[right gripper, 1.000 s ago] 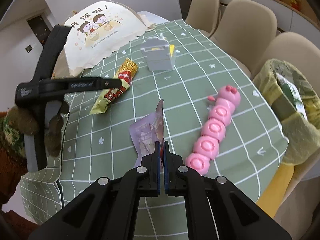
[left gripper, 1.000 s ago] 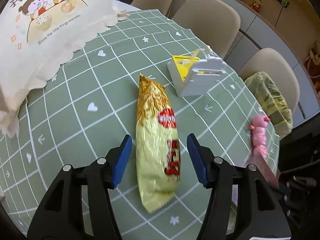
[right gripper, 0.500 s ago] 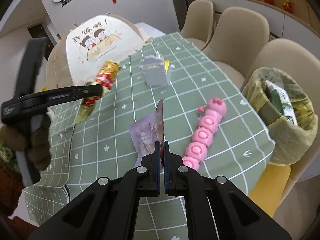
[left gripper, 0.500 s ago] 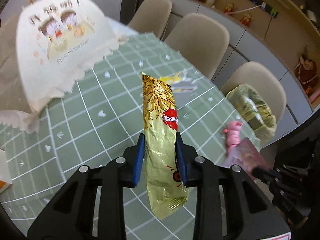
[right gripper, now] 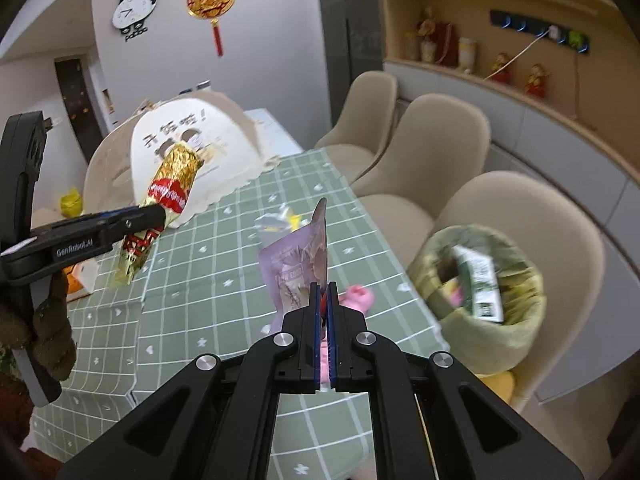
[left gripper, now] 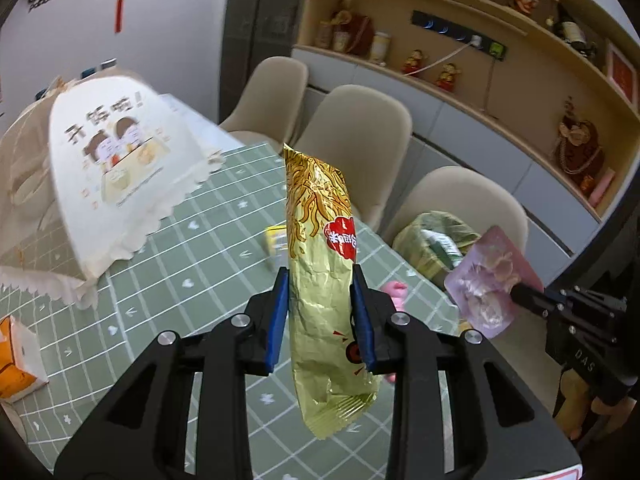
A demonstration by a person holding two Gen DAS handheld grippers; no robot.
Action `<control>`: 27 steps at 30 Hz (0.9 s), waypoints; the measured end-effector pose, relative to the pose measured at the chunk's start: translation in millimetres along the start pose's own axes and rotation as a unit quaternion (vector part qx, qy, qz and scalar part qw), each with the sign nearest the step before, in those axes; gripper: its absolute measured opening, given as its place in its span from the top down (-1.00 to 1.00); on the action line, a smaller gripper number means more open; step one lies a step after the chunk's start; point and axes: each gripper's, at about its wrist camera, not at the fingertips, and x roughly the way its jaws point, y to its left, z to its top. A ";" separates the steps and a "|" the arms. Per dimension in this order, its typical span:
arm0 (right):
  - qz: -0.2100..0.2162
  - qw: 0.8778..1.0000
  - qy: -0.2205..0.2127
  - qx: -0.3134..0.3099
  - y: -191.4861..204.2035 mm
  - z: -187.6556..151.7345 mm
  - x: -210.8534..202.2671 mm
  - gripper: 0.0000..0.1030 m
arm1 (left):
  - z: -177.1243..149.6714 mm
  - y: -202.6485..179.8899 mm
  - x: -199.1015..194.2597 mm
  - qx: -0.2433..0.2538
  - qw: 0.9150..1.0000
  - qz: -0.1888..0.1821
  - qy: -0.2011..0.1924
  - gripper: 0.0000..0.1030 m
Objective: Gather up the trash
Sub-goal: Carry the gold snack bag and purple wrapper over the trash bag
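The left gripper has its blue pads pressed on both sides of a long crinkled gold foil snack wrapper, held upright clear above the green grid-patterned tablecloth. The right gripper is pinched fully together on the edge of a flat purple plastic pouch, also lifted off the table. Beyond the table edge, a bin lined with a yellow-green bag sits on a beige chair, a carton already inside
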 end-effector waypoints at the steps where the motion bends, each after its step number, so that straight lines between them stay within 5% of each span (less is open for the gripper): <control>1: -0.006 1.000 -0.003 0.002 -4.1 0.2 -3.8 0.91 | 1.3 -9.9 0.1 0.010 1.000 -0.008 -0.003 0.44; 14: -0.054 0.998 -0.015 0.037 -104.7 -1.2 -29.0 0.90 | 20.6 -115.8 34.4 0.066 0.996 -0.059 0.001 0.44; 27: -0.045 0.995 -0.024 0.081 -247.4 2.0 -15.0 0.90 | 49.6 -231.0 140.1 0.092 0.992 -0.059 0.058 0.44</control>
